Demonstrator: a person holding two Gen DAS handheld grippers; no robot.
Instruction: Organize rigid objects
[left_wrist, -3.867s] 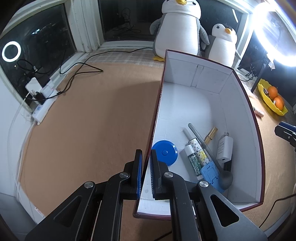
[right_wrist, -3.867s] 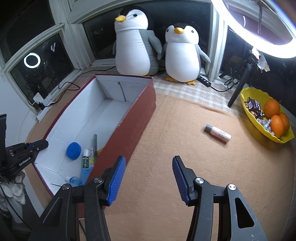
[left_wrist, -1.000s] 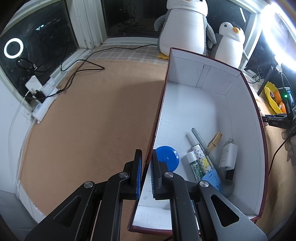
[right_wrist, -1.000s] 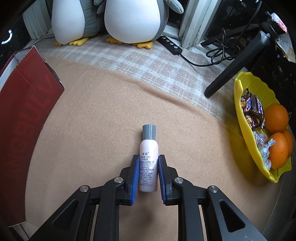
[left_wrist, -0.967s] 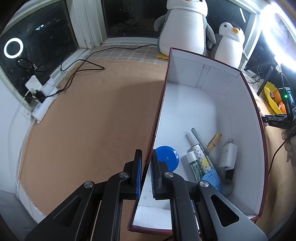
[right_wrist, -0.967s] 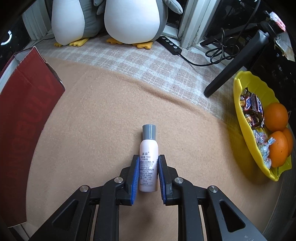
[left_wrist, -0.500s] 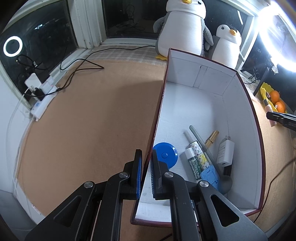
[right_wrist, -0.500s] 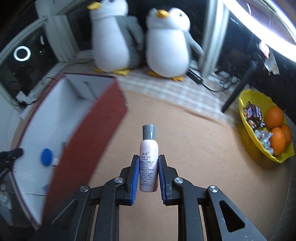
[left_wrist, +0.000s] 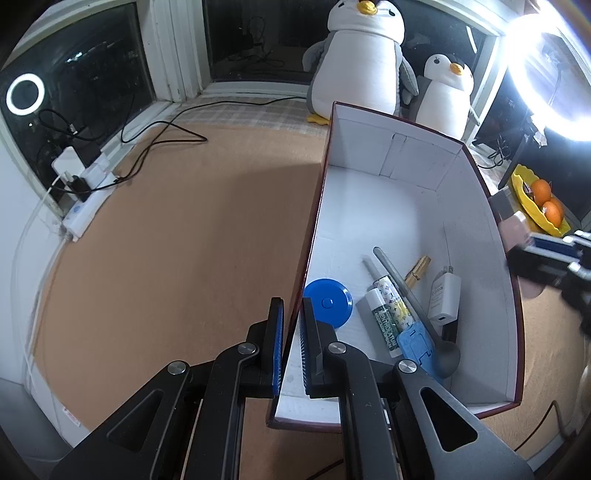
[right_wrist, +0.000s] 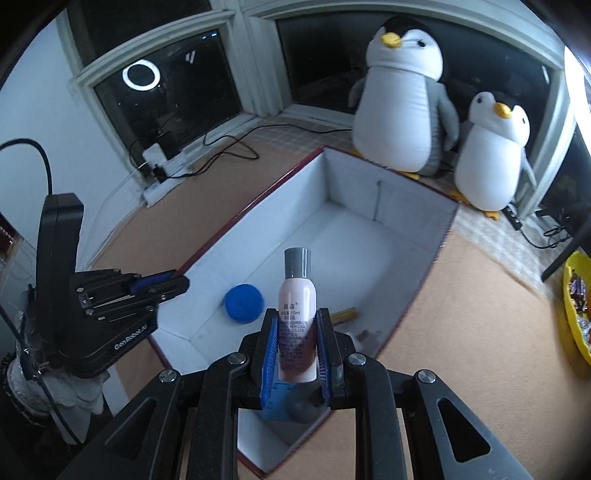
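Bottle in the air above the box, not yet put down.

Your right gripper (right_wrist: 297, 352) pinches the pale pink bottle (right_wrist: 296, 314) with grey cap, upright, over the white-lined box (right_wrist: 369, 236). Several small items, like the blue disc (right_wrist: 243, 302) at 9 o'clock of the bottle, lie inside already. Your left gripper (left_wrist: 291, 341) is pressed together on the box wall.

Home (bay window (right_wrist: 166, 107)) — plush penguins (right_wrist: 402, 99)
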